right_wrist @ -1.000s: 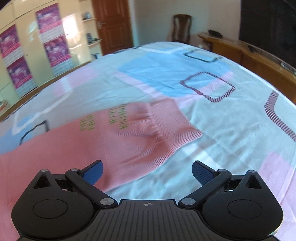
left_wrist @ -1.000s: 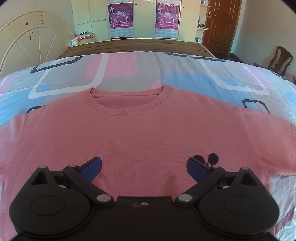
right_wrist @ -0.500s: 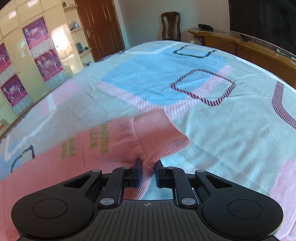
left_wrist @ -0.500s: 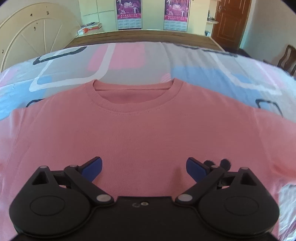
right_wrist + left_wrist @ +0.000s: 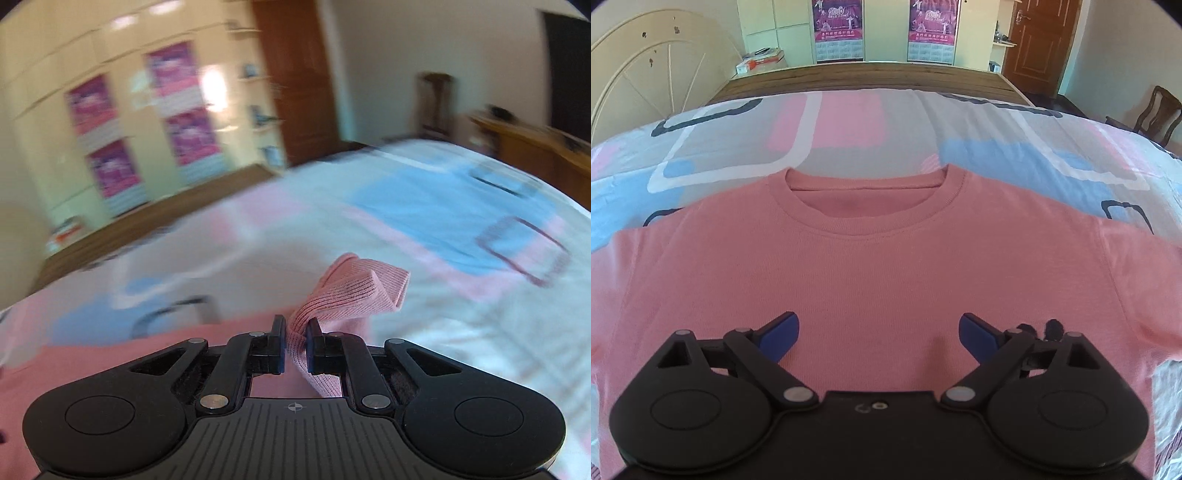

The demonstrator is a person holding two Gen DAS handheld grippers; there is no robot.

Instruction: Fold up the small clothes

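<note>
Meanwhile, a pink sweater [image 5: 871,266] lies spread flat, front up, on a bedspread [image 5: 849,125] patterned in pink, blue and grey blocks, its round neckline farthest from the left gripper [image 5: 878,330]. That gripper hangs over the lower chest of the garment with its blue-padded fingers [image 5: 781,334] spread wide, nothing between them, pointing steeply down at the cloth. Both shoulders run out to either side of it, and the body of the sweater fills the space directly ahead.

The right gripper [image 5: 295,345] has its jaws pressed together on a ribbed cuff [image 5: 354,291] of the same sweater's sleeve (the knit stands up in a bunched fold just ahead of the fingertips, lifted clear of the bedspread). A strip of the pink ribbing drops from the pinch between the pads. More of the pink sweater shows low and to the left of this gripper, behind its housing. The whole right wrist view is smeared with blur.

Beyond the bed, ahead of the left gripper, stand a wooden footboard [image 5: 864,79], pale cupboard doors with two purple calendars [image 5: 839,29], and a brown door [image 5: 1039,44] off to the right. A wooden chair [image 5: 1158,114] sits at the far right edge.
</note>
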